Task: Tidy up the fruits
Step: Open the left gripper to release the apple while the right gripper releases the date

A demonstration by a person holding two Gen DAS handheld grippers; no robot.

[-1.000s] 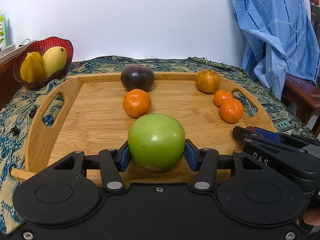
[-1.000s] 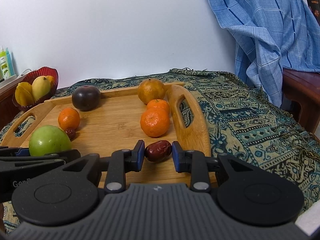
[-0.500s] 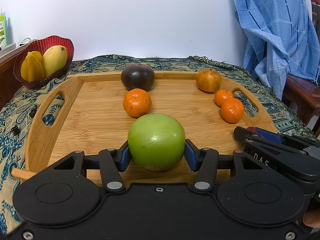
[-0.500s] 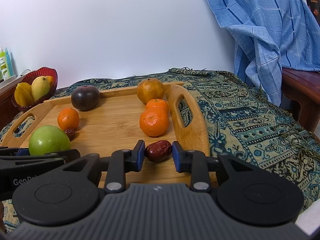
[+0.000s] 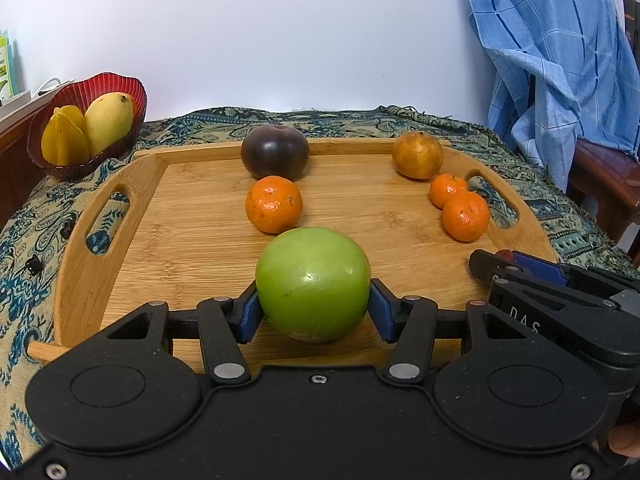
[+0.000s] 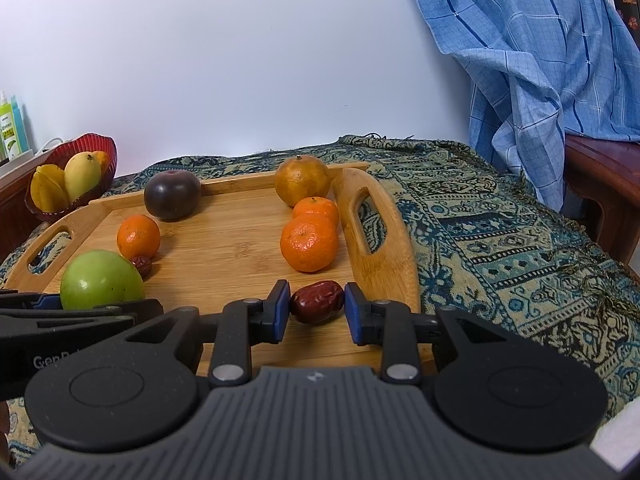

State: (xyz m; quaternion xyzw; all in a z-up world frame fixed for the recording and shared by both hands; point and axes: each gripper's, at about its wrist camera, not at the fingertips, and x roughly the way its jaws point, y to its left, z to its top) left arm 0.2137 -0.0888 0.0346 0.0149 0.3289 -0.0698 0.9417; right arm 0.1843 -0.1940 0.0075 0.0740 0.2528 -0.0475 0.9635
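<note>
Left wrist view: your left tool (image 5: pixel 313 312) grips the green apple (image 5: pixel 313 284) on the bamboo tray (image 5: pixel 192 216).
Right wrist view: your right tool (image 6: pixel 316 312) brackets a red jujube (image 6: pixel 317 301) resting on the tray's near right corner; its pads stand slightly off the fruit, so it's released. From large to small, you have a dark plum (image 5: pixel 275 152) at the back, a brownish orange (image 5: pixel 417 154), three tangerines, then another jujube (image 6: pixel 142 265) beside the apple.

Right tool (image 6: pixel 316 311) loosened around red date (image 6: pixel 317 301) on wooden tray (image 6: pixel 244 248), mandarins (image 6: pixel 309 242) behind
</note>
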